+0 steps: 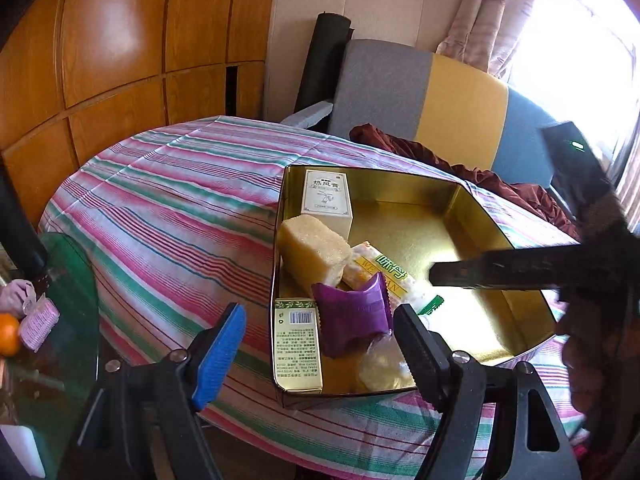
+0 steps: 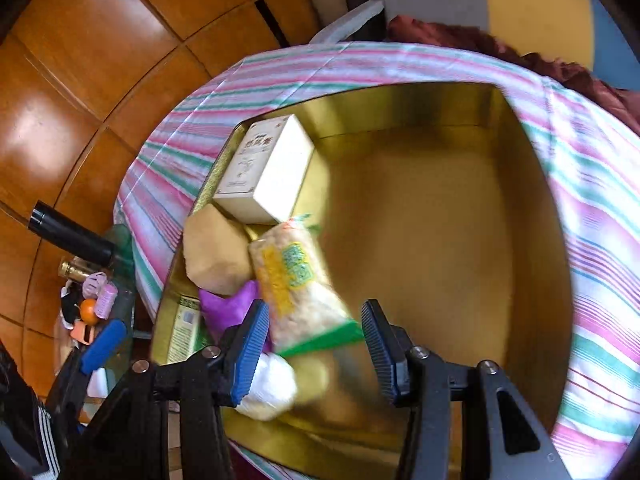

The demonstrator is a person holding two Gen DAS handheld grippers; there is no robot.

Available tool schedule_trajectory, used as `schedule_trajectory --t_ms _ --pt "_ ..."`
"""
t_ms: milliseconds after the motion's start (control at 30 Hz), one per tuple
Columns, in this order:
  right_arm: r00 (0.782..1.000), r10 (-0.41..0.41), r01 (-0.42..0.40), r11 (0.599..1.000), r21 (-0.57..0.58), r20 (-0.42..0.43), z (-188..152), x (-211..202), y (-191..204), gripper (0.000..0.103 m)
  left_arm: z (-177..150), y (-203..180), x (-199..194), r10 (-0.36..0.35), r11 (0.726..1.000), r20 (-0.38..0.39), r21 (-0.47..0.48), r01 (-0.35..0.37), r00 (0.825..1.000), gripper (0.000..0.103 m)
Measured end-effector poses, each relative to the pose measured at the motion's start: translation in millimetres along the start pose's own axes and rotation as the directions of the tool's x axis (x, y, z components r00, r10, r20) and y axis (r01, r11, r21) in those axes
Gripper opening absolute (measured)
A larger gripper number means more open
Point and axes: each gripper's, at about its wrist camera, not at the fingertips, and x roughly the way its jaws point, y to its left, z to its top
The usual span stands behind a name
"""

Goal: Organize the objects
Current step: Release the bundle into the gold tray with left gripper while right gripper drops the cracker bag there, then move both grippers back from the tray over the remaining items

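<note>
A gold tin (image 1: 452, 200) sits on the striped tablecloth (image 1: 168, 200). Along its left side lie a white box (image 1: 326, 196), a pale cake block (image 1: 312, 256), a rice-cracker packet (image 2: 292, 280) with a yellow and green label, a purple packet (image 1: 352, 320), a green-and-gold box (image 1: 298, 344) and a clear-wrapped piece (image 1: 382, 368). My left gripper (image 1: 320, 344) hangs open above the tin's near corner, holding nothing. My right gripper (image 2: 314, 344) is over the tin, open, with the cracker packet's green end between its fingers and resting on the other items. One of its fingers (image 1: 480, 276) reaches in from the right.
A glass side table (image 1: 68, 280) at the left carries an orange (image 1: 8, 334), a pink roller (image 1: 38, 328) and a dark bottle (image 2: 72, 236). A grey and yellow chair (image 1: 420, 92) with a maroon cloth (image 1: 460, 164) stands behind the table. The tin's right half (image 2: 440, 240) holds nothing.
</note>
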Motion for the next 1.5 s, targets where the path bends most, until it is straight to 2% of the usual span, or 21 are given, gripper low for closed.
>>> schedule_trajectory --t_ms 233,467,567,867,933,1033,1133,1200,1267,1333,1367,1400,1433,1467,1500 --pt "0.988 -0.127 0.131 0.991 -0.033 0.086 -22 -38 -9 0.049 4 -13 -7 0.018 0.999 0.011 0.032 -0.018 1.000 0.079" --pt "0.963 -0.196 0.206 0.978 -0.039 0.186 -37 -76 -31 0.061 13 -32 -17 0.015 0.996 0.033 0.087 -0.018 0.999 0.080" --pt "0.954 -0.216 0.223 0.975 -0.010 0.207 -42 -93 -48 0.065 15 -43 -21 0.003 0.994 0.041 0.113 -0.008 0.999 0.082" --pt "0.921 -0.322 0.300 0.945 0.128 0.220 -55 -134 -118 0.066 16 -79 -24 -0.049 0.981 0.038 0.189 0.041 0.998 0.083" --pt "0.908 -0.353 0.322 0.932 0.165 0.225 -57 -146 -137 0.066 16 -87 -23 -0.064 0.977 0.035 0.206 0.055 0.997 0.083" --pt "0.876 -0.420 0.374 0.902 0.218 0.236 -59 -169 -166 0.066 15 -101 -23 -0.092 0.969 0.028 0.231 0.083 0.995 0.083" --pt "0.834 -0.484 0.401 0.861 0.312 0.265 -62 -199 -206 0.066 14 -115 -23 -0.124 0.958 0.021 0.262 0.114 0.992 0.083" --pt "0.800 -0.534 0.405 0.817 0.410 0.273 -68 -217 -238 0.070 13 -126 -22 -0.146 0.949 0.011 0.283 0.137 0.989 0.083" --pt "0.760 -0.589 0.394 0.753 0.527 0.275 -80 -233 -275 0.072 11 -139 -22 -0.168 0.938 -0.001 0.309 0.160 0.986 0.083" --pt "0.723 -0.644 0.375 0.671 0.639 0.252 -98 -243 -311 0.072 10 -152 -21 -0.191 0.924 -0.014 0.336 0.184 0.982 0.083" --pt "0.712 -0.661 0.358 0.631 0.688 0.236 -108 -245 -327 0.072 10 -159 -20 -0.202 0.917 -0.021 0.348 0.197 0.979 0.083" --pt "0.713 -0.669 0.332 0.585 0.740 0.210 -119 -245 -342 0.072 9 -166 -19 -0.212 0.910 -0.029 0.359 0.208 0.977 0.083" --pt "0.741 -0.648 0.278 0.533 0.799 0.174 -130 -245 -358 0.072 8 -174 -18 -0.224 0.902 -0.039 0.370 0.222 0.974 0.083" --pt "0.769 -0.610 0.189 0.503 0.843 0.192 -141 -247 -370 0.073 7 -181 -16 -0.233 0.895 -0.050 0.379 0.235 0.971 0.083" --pt "0.778 -0.592 0.127 0.476 0.870 0.210 -149 -249 -378 0.073 6 -189 -14 -0.244 0.888 -0.065 0.386 0.250 0.968 0.083"
